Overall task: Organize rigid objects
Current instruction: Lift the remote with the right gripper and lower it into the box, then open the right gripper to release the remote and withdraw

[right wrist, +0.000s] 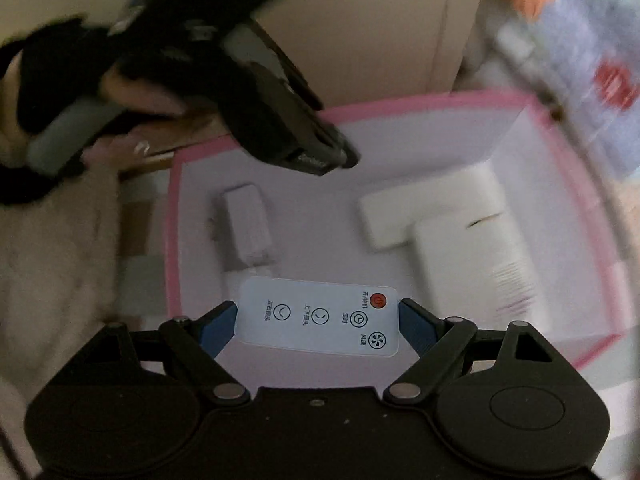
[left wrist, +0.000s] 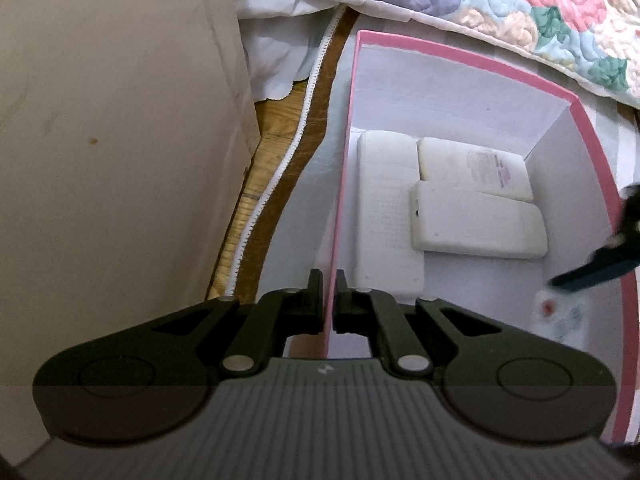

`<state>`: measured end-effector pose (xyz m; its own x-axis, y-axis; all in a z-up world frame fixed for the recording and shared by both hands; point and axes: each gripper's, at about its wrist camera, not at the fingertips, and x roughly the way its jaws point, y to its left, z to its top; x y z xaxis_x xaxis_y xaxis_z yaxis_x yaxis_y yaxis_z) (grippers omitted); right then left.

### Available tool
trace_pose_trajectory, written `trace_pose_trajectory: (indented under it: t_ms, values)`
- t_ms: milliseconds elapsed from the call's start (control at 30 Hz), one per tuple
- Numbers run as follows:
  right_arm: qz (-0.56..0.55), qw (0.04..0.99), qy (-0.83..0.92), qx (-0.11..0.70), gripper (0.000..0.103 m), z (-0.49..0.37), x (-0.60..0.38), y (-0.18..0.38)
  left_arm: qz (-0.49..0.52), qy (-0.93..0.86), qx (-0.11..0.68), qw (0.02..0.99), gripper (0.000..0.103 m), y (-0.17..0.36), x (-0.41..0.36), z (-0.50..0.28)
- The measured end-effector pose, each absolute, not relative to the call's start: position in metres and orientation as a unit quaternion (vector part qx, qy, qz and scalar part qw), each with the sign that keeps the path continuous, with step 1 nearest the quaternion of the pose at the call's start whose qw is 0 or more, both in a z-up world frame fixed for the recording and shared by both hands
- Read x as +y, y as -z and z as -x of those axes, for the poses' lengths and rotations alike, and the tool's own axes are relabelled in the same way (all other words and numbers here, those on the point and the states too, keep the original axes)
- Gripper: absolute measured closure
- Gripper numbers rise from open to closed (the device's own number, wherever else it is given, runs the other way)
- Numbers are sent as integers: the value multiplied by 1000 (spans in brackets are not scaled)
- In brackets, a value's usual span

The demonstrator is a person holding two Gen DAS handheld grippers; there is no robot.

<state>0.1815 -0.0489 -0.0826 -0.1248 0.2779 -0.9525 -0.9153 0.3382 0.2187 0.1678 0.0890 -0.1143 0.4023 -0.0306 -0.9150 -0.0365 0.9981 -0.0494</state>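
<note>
Left gripper (left wrist: 329, 300): jaws pinched on the pink-rimmed box's (left wrist: 560, 96) side wall.
Right gripper (right wrist: 316, 320): blue fingers clamped on a white remote (right wrist: 316, 316), end to end.
Remote: above the box floor, near a white adapter (right wrist: 248, 224).

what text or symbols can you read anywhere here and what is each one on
"开/待机", by the red power button on the white remote held in the right gripper
"定时", by its clock button
"风速", by its fan button
"上下摇头" and "左右摇头", by its two arrow buttons
Lightning-bolt mark on the left gripper body
Pinkish print on a white block in the pink-rimmed box: too blurred
Lettering on the left gripper's front, right wrist view: too blurred
</note>
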Motion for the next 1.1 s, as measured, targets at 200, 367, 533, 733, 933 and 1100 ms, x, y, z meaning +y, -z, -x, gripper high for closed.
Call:
trace_pose_trajectory:
  t_ms: [200,367,533,733,933,1100]
  values:
    - [287,569,-494,592,13,-195,-36,116,41,3,549,835,99,114,92,-169]
    - [301,519,-515,612,13,-185,-35,135,30,8,548,836,99,114,91,-168]
    - [253,506,-517,642,10,-198,-44,143,29,9,551,834,99,113,90,-168]
    - [204,551,-491,643,10,-205,-68,130,28,12,551,834,99,114,90,-169]
    - [121,618,-457,628,10,-200,-97,105,27,12,553,833,99,113,90,-169]
    - [85,651,-442,611,10,-183,-103,59,25,12,555,831,99,113,89,-170]
